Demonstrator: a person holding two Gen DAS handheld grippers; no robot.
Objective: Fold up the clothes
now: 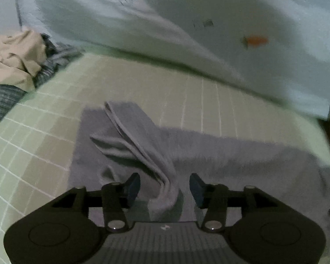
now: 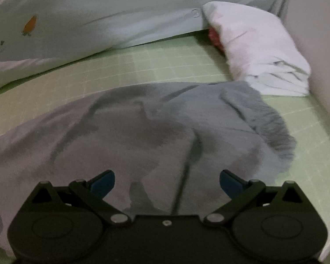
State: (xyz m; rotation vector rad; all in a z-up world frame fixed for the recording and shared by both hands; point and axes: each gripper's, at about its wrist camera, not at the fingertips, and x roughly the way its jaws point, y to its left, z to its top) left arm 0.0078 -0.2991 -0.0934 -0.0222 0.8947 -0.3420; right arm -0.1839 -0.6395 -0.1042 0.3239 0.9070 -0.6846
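Observation:
A grey garment [image 1: 209, 151] lies spread on the green checked bed sheet [image 1: 44, 145]. In the left wrist view a raised fold of its cloth [image 1: 143, 140] runs up from between the fingers. My left gripper [image 1: 164, 189] is open, with that fold standing between its blue pads but not pinched. In the right wrist view the same grey garment [image 2: 143, 136] covers the middle, with its ribbed hem [image 2: 272, 129] at the right. My right gripper [image 2: 167, 183] is wide open just above the cloth, holding nothing.
A pale blue duvet with a carrot print [image 1: 255, 40] lies along the back of the bed. A heap of beige and dark striped clothes [image 1: 17, 61] sits at the far left. A folded white pile [image 2: 259, 50] lies at the right, near the wall [image 2: 314, 33].

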